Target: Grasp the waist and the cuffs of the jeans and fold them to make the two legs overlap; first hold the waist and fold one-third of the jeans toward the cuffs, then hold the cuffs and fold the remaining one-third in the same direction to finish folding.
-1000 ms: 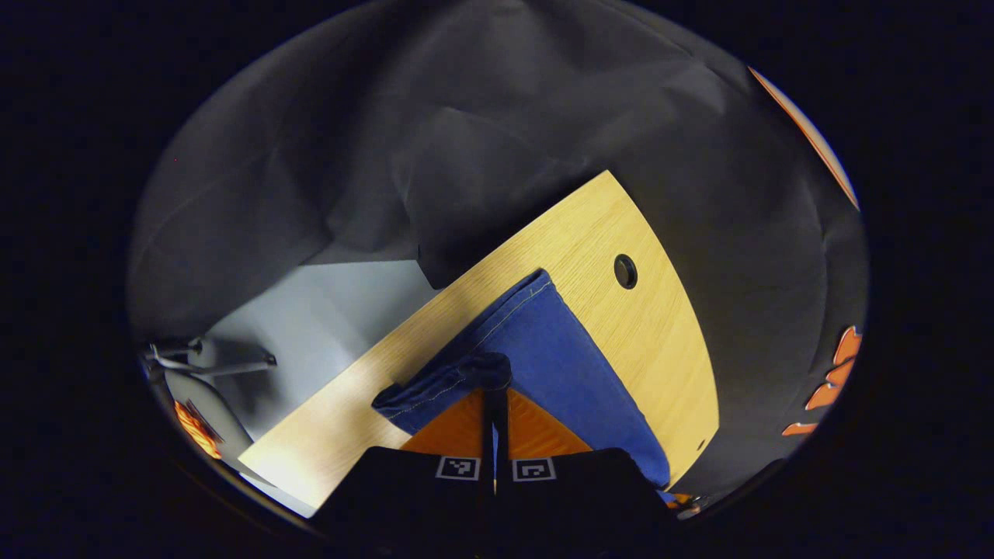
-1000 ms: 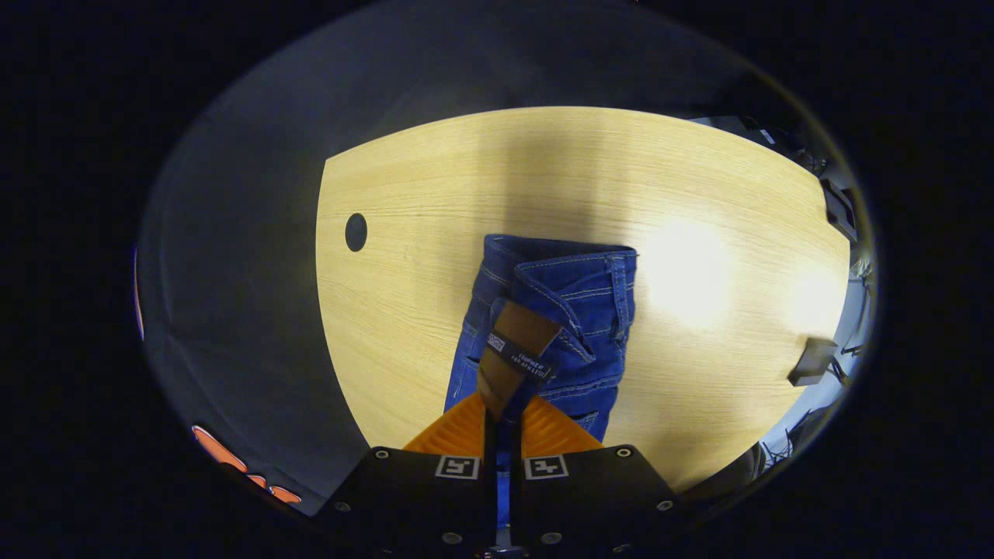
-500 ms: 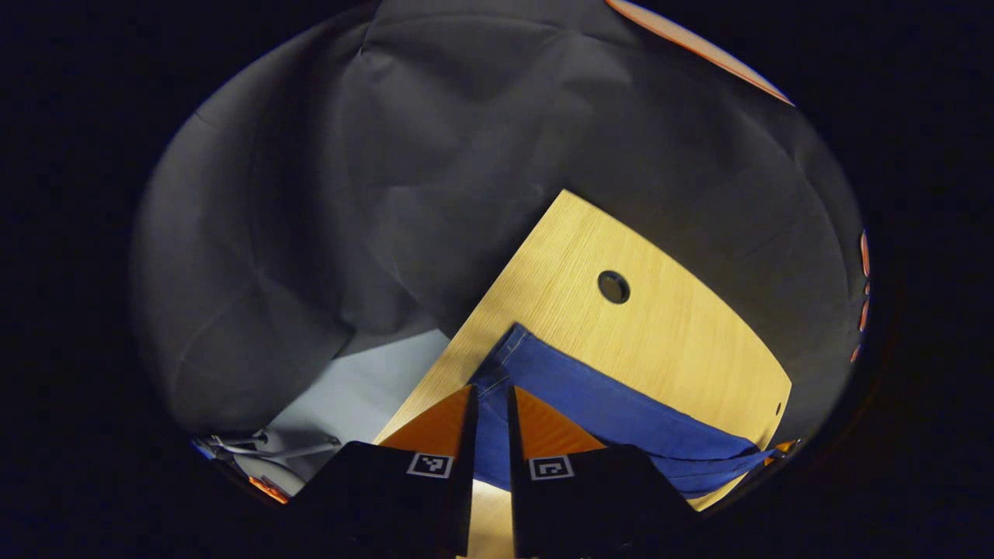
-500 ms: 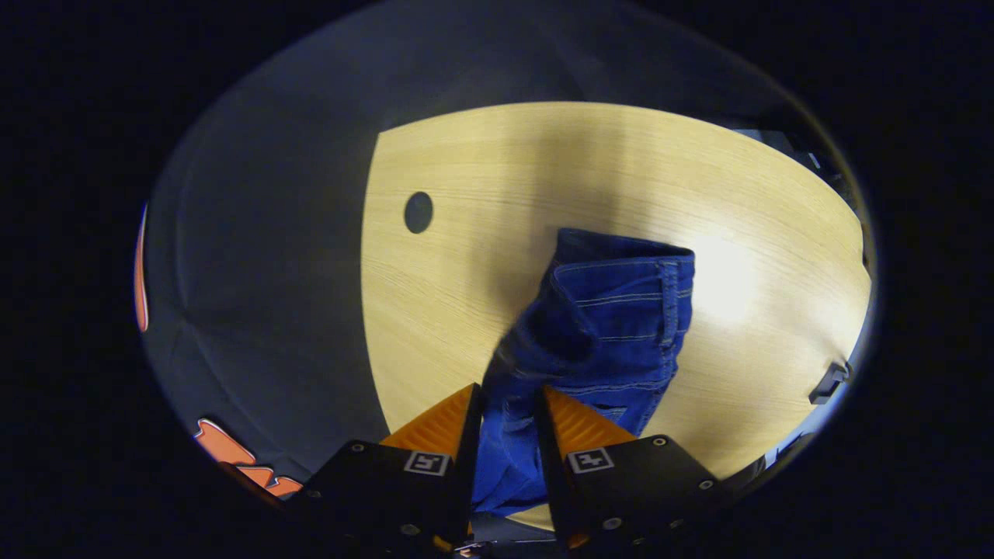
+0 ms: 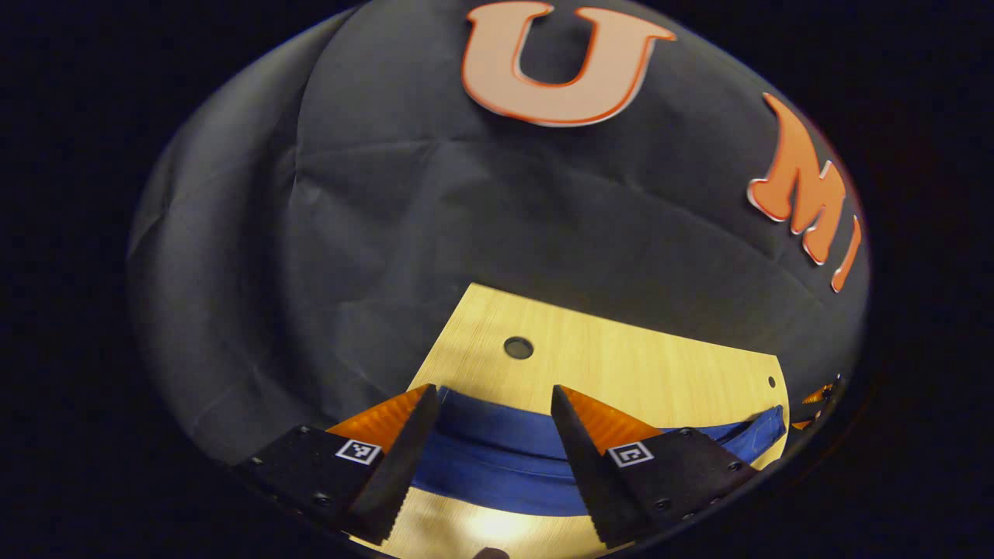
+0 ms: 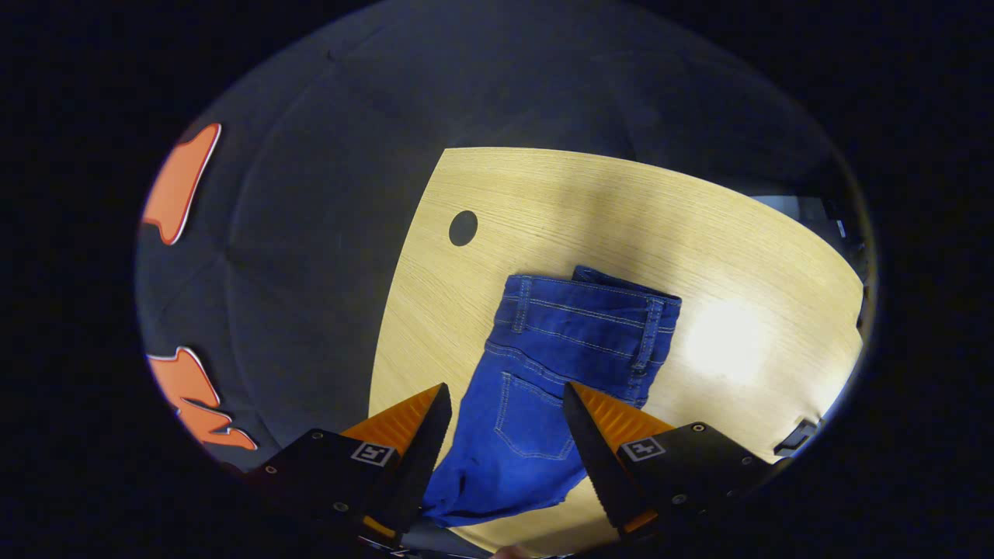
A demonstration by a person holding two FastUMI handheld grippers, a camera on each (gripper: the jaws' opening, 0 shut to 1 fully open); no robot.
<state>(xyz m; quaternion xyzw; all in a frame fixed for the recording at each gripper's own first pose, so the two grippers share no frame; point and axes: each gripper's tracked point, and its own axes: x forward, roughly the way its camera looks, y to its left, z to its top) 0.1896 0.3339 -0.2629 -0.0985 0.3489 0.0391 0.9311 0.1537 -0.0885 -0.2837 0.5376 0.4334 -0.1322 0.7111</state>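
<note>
Jeans (image 6: 571,349) flat on table (image 6: 543,202), legs overlapped; left gripper (image 5: 489,435) and right gripper (image 6: 505,435) both spread, released. Risk: uneven waist pinch, layers sliding apart.

Both grippers (left (image 5: 489,458), right (image 6: 505,458)) now open, jeans (image 6: 567,357) released flat.

Below me lies a pale wooden table (image 6: 590,210) with fine grain running across it. Near its edge sits a round dark hole (image 6: 463,227), and from my left gripper view I see that same hole (image 5: 518,347) and a much smaller one (image 5: 771,381) near the far corner. A bright patch of light (image 6: 726,341) glares off the wood. Behind the table hangs creased black cloth (image 5: 404,233).
</note>
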